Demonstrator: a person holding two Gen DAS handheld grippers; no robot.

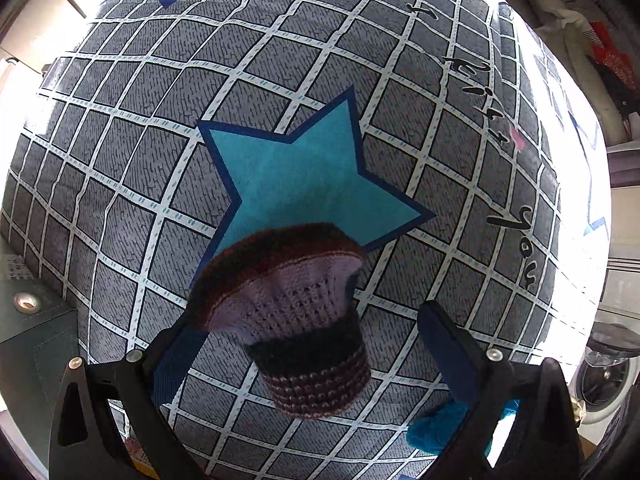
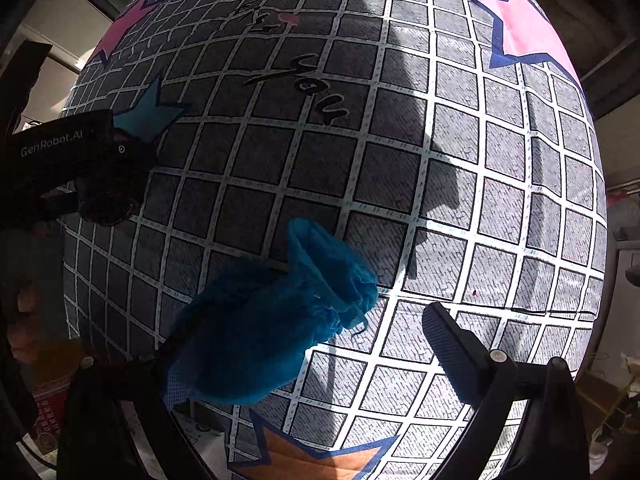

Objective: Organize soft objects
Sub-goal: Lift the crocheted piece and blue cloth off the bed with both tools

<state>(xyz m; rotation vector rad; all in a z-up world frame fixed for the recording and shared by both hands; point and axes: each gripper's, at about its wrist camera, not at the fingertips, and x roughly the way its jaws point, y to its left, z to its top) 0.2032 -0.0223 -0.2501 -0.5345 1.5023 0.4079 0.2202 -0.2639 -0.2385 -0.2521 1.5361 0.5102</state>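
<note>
Item 1: crocheted piece [image 1: 296, 320], shaped like a small mushroom or hat, dark red cap with lilac underside and a striped dark stem. It sits between the fingers of the left tongs [image 1: 308, 344], leaning toward the left-hand finger; the right-hand finger stands clear of it. The jaws are spread wide, not pressing. Whether it rests on the cover or hangs on the left pad cannot be told. Judged a set-down or a release, not a carry

Item 2: blue mesh pouch [image 2: 276, 320], soft and crumpled, mouth gathered by a drawstring. It lies against the left-hand finger of the right tongs [image 2: 304, 348], overlapping that pad; the right-hand finger is well apart from it. Jaws stand fully spread, nothing clamped. A corner of the same pouch shows in the left wrist view, just beside the right-hand finger of the left tongs, so the two items lie near each other, probably being gathered into one spot

Item 3: bed cover [image 1: 120, 160], grey squares with white grid lines, a teal star [image 1: 296, 184] ahead of the left tongs, a pink star [image 2: 528, 28] far ahead of the right tongs, an orange star [image 2: 304, 456] at their base. It serves as the soft laying surface for both items

Both tongs point down at the cover
</note>
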